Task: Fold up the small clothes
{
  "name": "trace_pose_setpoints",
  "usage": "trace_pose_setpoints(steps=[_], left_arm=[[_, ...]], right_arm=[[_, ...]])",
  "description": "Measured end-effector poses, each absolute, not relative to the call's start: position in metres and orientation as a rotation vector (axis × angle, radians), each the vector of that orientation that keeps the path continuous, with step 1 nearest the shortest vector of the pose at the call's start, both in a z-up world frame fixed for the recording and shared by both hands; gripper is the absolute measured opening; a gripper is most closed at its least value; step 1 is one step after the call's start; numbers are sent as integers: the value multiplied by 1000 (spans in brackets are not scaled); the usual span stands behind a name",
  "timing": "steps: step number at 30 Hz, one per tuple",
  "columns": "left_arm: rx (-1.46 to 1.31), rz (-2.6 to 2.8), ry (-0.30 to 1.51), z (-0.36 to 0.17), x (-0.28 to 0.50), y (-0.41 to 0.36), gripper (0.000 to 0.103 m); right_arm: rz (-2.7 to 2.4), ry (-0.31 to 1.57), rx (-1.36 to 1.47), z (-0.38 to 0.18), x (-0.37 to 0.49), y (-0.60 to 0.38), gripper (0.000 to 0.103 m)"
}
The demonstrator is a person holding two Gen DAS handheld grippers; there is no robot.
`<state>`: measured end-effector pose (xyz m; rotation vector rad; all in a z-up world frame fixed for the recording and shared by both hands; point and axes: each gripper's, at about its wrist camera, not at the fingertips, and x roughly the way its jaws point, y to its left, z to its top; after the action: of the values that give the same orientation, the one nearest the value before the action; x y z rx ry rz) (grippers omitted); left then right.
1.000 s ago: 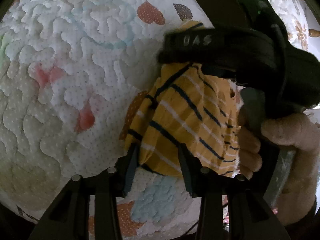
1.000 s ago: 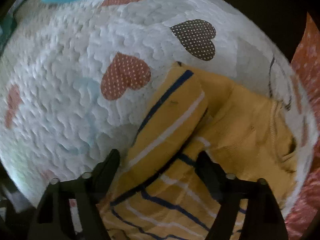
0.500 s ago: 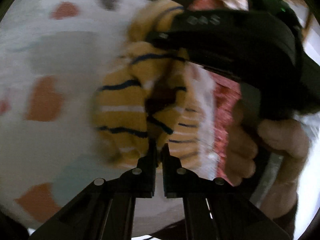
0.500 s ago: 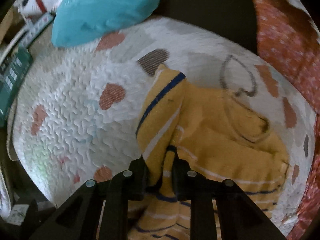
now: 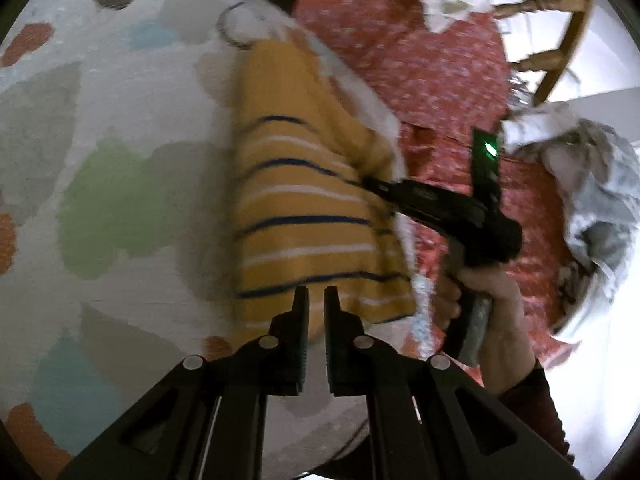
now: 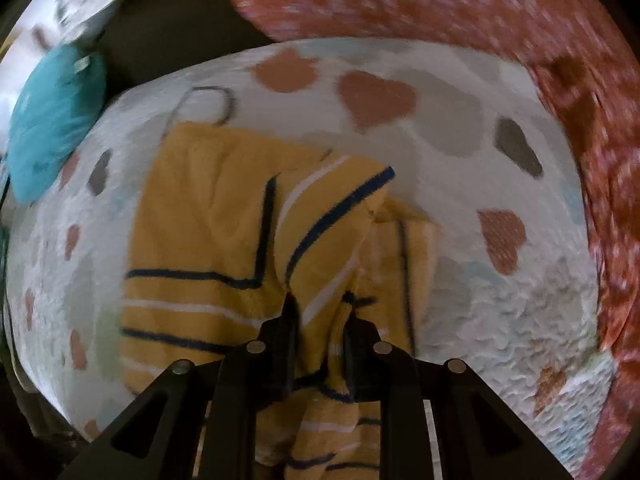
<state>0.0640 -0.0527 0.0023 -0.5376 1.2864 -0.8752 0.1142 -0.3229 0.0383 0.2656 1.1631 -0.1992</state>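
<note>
A small yellow garment [image 5: 304,208] with navy and white stripes lies on a white quilt [image 5: 120,160] printed with hearts. My left gripper [image 5: 316,300] is nearly shut at the garment's near hem; whether it pinches cloth is unclear. My right gripper [image 6: 318,308] is shut on a bunched fold of the garment [image 6: 224,240], and one striped sleeve drapes over the body. In the left wrist view the right gripper [image 5: 440,208] sits at the garment's right edge, held by a hand.
A red patterned cover [image 5: 440,80] lies beyond the quilt's right edge. A teal cushion [image 6: 52,120] sits at the quilt's far left corner. A wooden chair [image 5: 556,44] and a heap of pale laundry [image 5: 592,192] are at the right.
Both grippers have closed since a second ago. They have pulled back and up, and the garment now lies spread out flatter on the quilt.
</note>
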Motion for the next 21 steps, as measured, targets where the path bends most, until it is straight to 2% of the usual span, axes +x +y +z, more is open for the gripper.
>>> trace_pose_setpoints(steps=[1, 3, 8, 11, 14, 17, 18, 19, 20, 21], left_arm=[[-532, -848, 1293, 1, 67, -49, 6], [-518, -812, 1308, -2, 67, -40, 9], [-431, -750, 1318, -8, 69, -37, 10], [-380, -716, 1314, -6, 66, -40, 12], [-384, -701, 1325, -9, 66, -36, 18], [-385, -685, 1339, -14, 65, -33, 20], [-385, -683, 1345, -16, 65, -32, 20], [-383, -683, 1353, -17, 64, -32, 20], [-381, -682, 1359, -19, 63, -32, 20], [-378, -681, 1362, -20, 63, -32, 20]], right_arm=[[-197, 1152, 279, 35, 112, -327, 20], [-213, 1137, 260, 33, 110, -329, 30], [-366, 1131, 120, 44, 99, -338, 30], [-371, 1066, 128, 65, 83, -337, 36], [-278, 1035, 243, 74, 66, -334, 66], [-254, 1060, 341, 56, 48, -330, 66], [-242, 1068, 371, 49, 42, -328, 57], [-228, 1073, 381, 42, 37, -323, 40], [-208, 1081, 360, 36, 33, -317, 11], [-211, 1085, 337, 33, 29, -313, 10]])
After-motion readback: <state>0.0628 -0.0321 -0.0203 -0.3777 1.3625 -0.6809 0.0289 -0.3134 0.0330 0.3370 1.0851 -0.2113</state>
